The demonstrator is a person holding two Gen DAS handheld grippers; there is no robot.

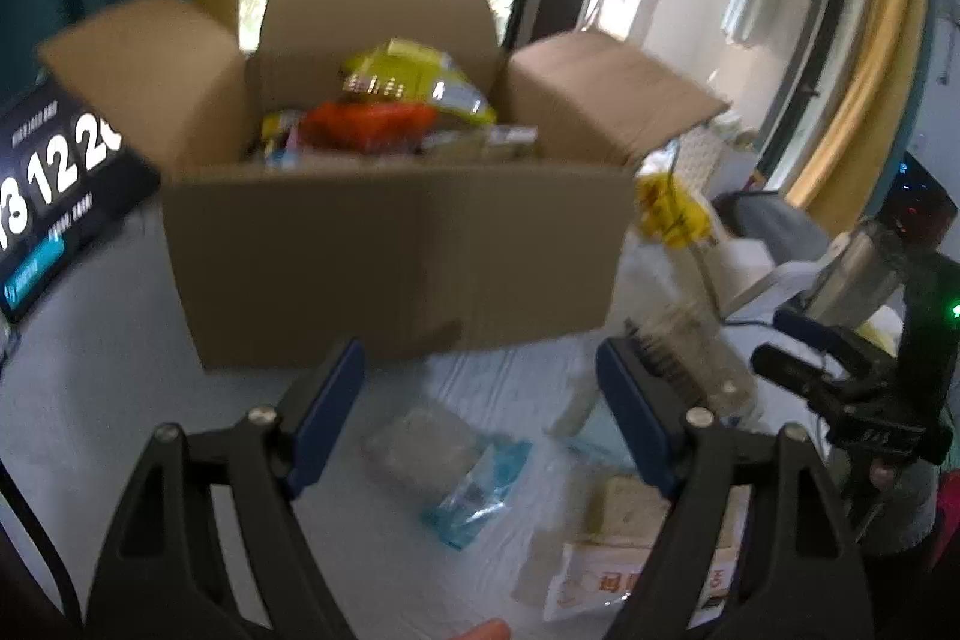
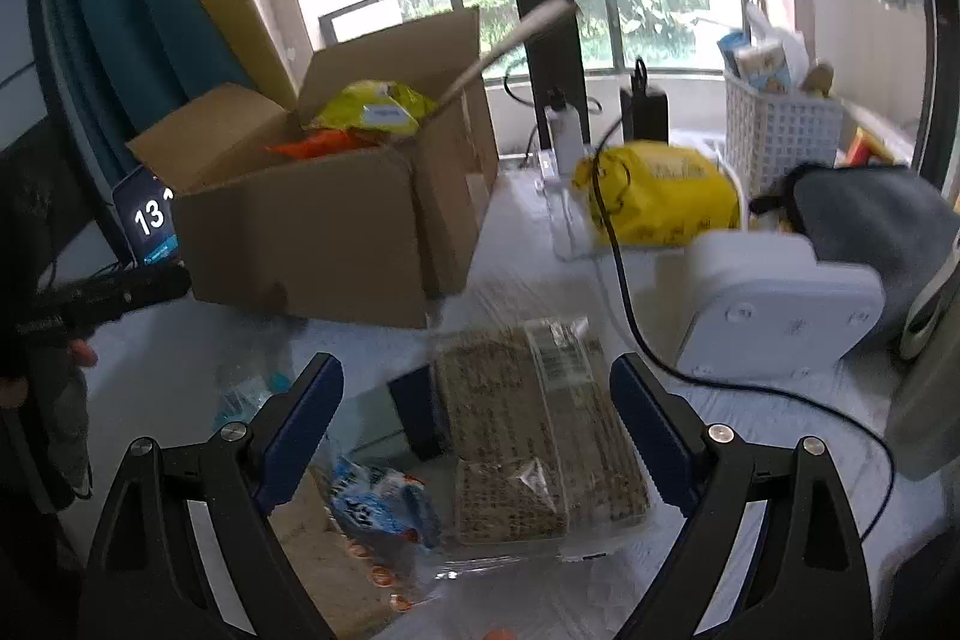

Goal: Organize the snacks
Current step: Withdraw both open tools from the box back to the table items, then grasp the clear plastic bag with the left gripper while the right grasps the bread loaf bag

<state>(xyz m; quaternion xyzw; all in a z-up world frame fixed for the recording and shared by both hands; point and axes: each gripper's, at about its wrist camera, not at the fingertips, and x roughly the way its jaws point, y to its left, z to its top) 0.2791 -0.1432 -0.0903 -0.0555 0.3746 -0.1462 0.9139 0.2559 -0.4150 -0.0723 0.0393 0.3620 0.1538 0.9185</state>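
Observation:
An open cardboard box (image 1: 390, 256) stands on the white-covered table, holding a yellow bag (image 1: 414, 82) and an orange pack (image 1: 366, 124). My left gripper (image 1: 480, 370) hangs open in front of the box, above a clear and blue packet (image 1: 456, 472) and a white packet with red print (image 1: 600, 580). In the right wrist view the box (image 2: 312, 226) sits at the left. My right gripper (image 2: 477, 382) is open over a clear pack of brown bars (image 2: 528, 430), with a blue and white snack bag (image 2: 384, 508) beside it. Nothing is between either pair of fingers.
A yellow bag (image 2: 660, 202), a white lattice basket (image 2: 780, 130), a white device (image 2: 774, 304) and a grey pouch (image 2: 870, 220) crowd the right side. A black cable (image 2: 624, 280) crosses the table. A screen with digits (image 1: 54, 184) leans left of the box.

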